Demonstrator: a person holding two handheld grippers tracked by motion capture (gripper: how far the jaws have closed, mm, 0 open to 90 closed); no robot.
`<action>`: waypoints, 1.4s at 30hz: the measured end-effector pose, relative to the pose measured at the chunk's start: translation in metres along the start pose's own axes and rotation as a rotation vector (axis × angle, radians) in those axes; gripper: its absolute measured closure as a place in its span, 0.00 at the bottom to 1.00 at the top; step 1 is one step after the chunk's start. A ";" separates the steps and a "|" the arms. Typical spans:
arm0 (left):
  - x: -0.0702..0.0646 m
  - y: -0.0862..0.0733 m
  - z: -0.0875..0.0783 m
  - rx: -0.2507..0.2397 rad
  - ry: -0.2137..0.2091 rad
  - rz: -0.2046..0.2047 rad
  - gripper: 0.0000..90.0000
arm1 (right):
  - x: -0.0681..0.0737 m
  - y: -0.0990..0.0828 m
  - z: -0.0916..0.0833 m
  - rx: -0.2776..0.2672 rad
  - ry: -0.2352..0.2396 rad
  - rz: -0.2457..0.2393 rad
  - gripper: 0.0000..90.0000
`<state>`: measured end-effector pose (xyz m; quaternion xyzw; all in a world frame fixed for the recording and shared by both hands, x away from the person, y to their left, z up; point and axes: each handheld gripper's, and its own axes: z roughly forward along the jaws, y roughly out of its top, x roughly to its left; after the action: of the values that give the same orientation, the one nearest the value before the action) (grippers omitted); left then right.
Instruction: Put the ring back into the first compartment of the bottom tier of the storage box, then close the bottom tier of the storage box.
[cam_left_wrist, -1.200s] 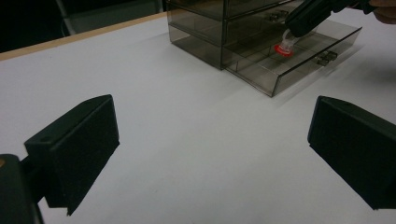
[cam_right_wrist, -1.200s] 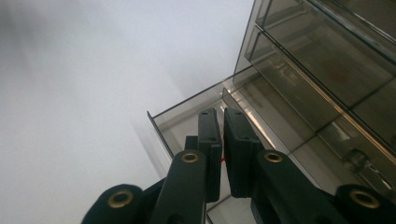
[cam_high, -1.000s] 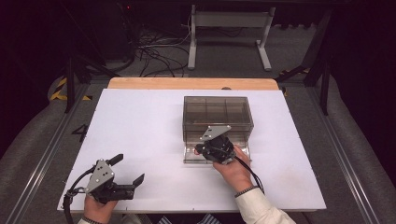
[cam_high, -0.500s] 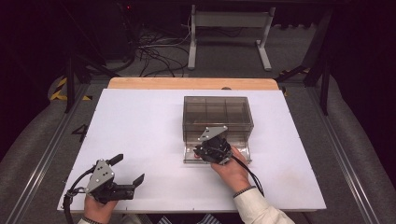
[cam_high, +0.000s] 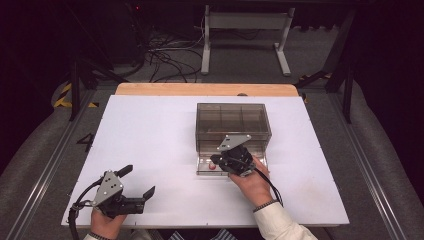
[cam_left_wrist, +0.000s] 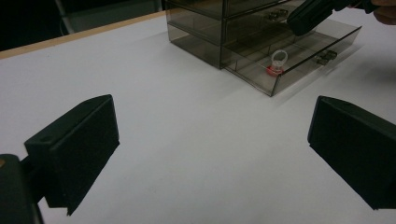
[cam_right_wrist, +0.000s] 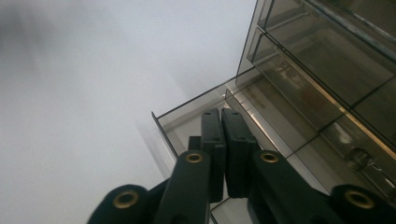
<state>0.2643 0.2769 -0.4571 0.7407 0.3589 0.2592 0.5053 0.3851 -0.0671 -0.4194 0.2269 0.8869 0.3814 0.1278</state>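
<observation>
Smoky acrylic drawer cabinet (cam_high: 233, 125) is set right of the white worktop (cam_high: 150, 135) centre; its bottom drawer (cam_high: 207, 167) is pulled toward the near edge, a small red-based ring (cam_left_wrist: 276, 63) inside. Right gripper (cam_right_wrist: 223, 122) is held over the drawer with its jaws just clenched, nothing between. Left gripper (cam_high: 136, 181) is kept released near the near-left corner, bare worktop around. Dark floor and cables (cam_high: 165, 55) lie beyond.

Drawer box (cam_high: 233, 125) on white table (cam_high: 150, 145)
</observation>
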 end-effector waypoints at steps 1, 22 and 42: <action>0.000 0.000 0.000 0.000 0.002 0.001 0.03 | 0.000 0.000 -0.001 -0.002 0.000 0.000 1.00; 0.000 0.000 0.000 -0.001 -0.005 -0.003 0.03 | 0.000 -0.002 -0.015 0.008 0.005 -0.016 1.00; 0.000 0.001 -0.001 -0.005 -0.003 -0.003 0.03 | -0.001 -0.015 -0.029 0.064 0.002 -0.036 1.00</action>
<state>0.2638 0.2767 -0.4564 0.7394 0.3586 0.2583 0.5079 0.3702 -0.0946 -0.4103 0.2147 0.9028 0.3507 0.1263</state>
